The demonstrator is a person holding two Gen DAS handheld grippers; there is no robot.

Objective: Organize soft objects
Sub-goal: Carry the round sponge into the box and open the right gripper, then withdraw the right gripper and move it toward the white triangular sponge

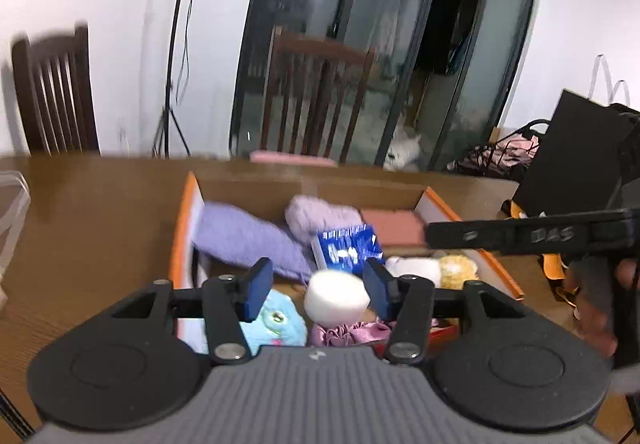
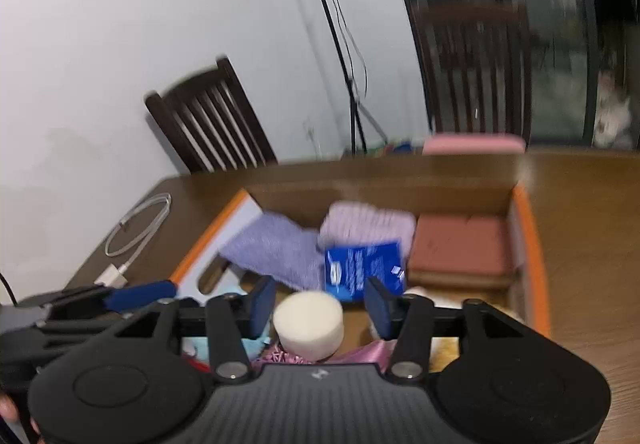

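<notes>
An orange-rimmed cardboard box (image 1: 182, 228) (image 2: 528, 228) on the wooden table holds soft things: a purple towel (image 1: 240, 240) (image 2: 276, 248), a lilac knit (image 1: 320, 217), a blue packet (image 1: 348, 248) (image 2: 364, 270), a reddish block (image 2: 460, 244), a light blue plush (image 1: 276, 320) and a pink scrunchie (image 1: 348, 332). A white round puff (image 1: 336, 298) (image 2: 308, 326) lies on top. My left gripper (image 1: 318, 290) hovers open over it. My right gripper (image 2: 320, 308) is open too, with gaps on both sides of the puff. Each wrist view shows the other gripper at its edge.
Two dark wooden chairs (image 1: 56, 91) (image 1: 316, 95) stand behind the table. A white cable (image 2: 136, 228) lies left of the box, a pink pad (image 2: 474, 143) at the far edge, a clear container (image 1: 12, 203) at the left. A black bag (image 1: 572, 155) stands right.
</notes>
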